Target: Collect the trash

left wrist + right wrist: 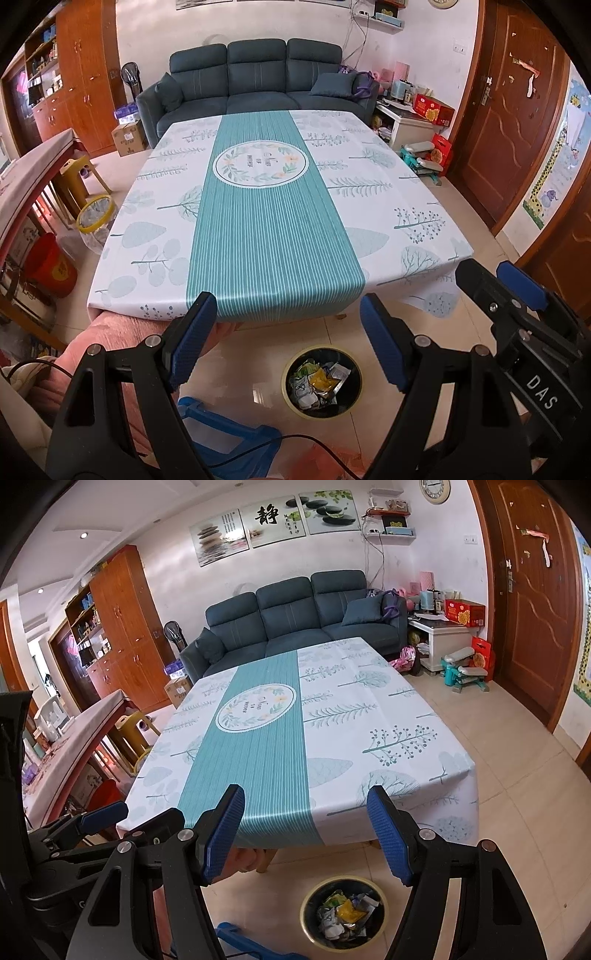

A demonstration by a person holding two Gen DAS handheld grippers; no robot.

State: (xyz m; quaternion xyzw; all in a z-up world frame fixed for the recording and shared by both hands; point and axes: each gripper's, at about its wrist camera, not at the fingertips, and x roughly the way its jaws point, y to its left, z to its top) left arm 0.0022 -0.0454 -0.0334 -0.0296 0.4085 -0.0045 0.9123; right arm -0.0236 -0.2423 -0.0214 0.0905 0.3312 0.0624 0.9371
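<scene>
In the left wrist view, the left gripper [286, 339] is held with its blue pads apart and nothing between them, above the near edge of the tabletop [258, 221] (covered by a leaf-print cloth with a teal stripe), while the trash [319, 382] is seen piled in a yellow-rimmed bin [288, 373] on the floor below, and the right gripper [517, 284] is glimpsed at the right edge. In the right wrist view, the right gripper [306, 834] is likewise held apart and empty over the tabletop [332, 716] edge, the trash [345, 915] lying inside the bin [307, 912] on the tiles beneath, and the left gripper [103, 818] is seen at the left.
</scene>
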